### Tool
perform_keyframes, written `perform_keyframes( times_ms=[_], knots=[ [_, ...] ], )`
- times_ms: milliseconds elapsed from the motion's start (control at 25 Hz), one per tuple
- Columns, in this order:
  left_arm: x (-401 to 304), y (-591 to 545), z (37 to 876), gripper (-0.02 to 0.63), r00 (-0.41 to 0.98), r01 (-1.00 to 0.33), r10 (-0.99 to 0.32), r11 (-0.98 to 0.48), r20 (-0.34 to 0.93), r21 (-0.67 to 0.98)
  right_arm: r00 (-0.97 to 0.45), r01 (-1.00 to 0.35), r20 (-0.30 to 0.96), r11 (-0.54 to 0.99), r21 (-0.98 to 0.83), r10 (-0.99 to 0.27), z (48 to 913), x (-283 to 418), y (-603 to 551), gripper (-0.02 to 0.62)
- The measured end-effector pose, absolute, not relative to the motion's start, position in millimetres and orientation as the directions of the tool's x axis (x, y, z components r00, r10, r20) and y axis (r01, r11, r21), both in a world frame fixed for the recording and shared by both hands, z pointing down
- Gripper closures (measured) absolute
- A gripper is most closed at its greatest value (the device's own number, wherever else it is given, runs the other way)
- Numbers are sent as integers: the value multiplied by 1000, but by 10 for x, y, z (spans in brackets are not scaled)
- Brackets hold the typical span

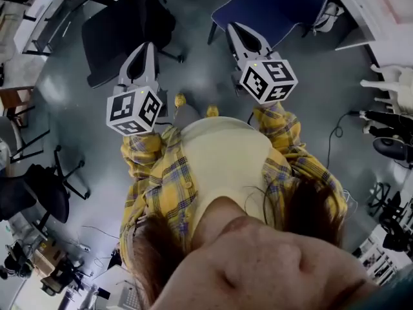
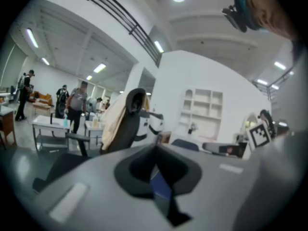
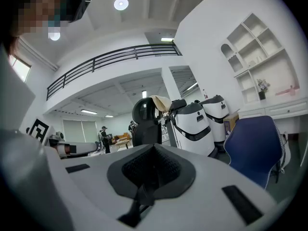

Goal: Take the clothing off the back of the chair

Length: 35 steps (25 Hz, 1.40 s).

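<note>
Bare grey floor (image 1: 200,63) is lying open straight ahead, running between the black office chair (image 1: 122,34) and the blue chair (image 1: 277,5). White rounded machines (image 3: 192,126) are crowding the black office chair's right side. A white desk (image 1: 377,8) is closing off the far right.

I wear a yellow plaid shirt (image 1: 161,192) with blue lines over a pale cream top (image 1: 222,157). My left gripper (image 1: 147,48) and right gripper (image 1: 237,31) are grey, each carrying a white cube (image 1: 134,110) of black square markers.
</note>
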State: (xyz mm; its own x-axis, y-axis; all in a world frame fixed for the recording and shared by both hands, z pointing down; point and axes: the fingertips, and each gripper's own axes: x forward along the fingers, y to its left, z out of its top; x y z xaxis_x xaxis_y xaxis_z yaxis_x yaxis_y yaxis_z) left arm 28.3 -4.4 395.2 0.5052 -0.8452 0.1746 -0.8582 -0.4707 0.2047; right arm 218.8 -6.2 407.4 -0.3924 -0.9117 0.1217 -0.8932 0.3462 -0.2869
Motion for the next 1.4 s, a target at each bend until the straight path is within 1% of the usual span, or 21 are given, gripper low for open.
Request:
perform_keyframes(
  times_ms=[280, 440, 720, 880, 1120, 1160, 1240, 1280, 1400],
  knots=[
    [-16, -356, 3997, 600, 499, -860, -850, -463, 167, 213, -422, -886, 133, 378, -267, -897, 4105, 1903, -431, 581],
    [-342, -620, 4008, 600, 494, -858, -856, -451, 153, 245, -429, -891, 133, 394, -225, -894, 4003, 1640, -797, 581],
    [-800, -1160, 3965, 600, 505, -851, -851, -463, 144, 248, -434, -892, 84, 414, -183, -897, 3670, 1354, -1451, 580],
    [-985, -1426, 3949, 600, 528, -838, -838, -488, 140, 243, -436, -896, 71, 427, -121, -897, 3452, 1235, -1768, 580],
    [-1128, -1708, 3857, 600, 588, -802, -799, -554, 127, 224, -445, -893, 78, 449, 35, -892, 2972, 1207, -2143, 578],
    [-1133, -1739, 3841, 600, 593, -798, -796, -560, 124, 224, -450, -889, 76, 454, 56, -890, 2870, 1225, -2203, 571],
    [-1135, -1778, 3824, 600, 602, -790, -789, -568, 119, 230, -465, -878, 75, 470, 91, -882, 2663, 1260, -2319, 510],
    [-1139, -1794, 3819, 600, 605, -787, -787, -570, 117, 235, -474, -871, 73, 480, 105, -877, 2560, 1269, -2381, 494],
    [-1158, -1870, 3795, 600, 603, -787, -789, -566, 114, 244, -501, -853, 56, 504, 136, -864, 2278, 1267, -2591, 481]
  ],
)
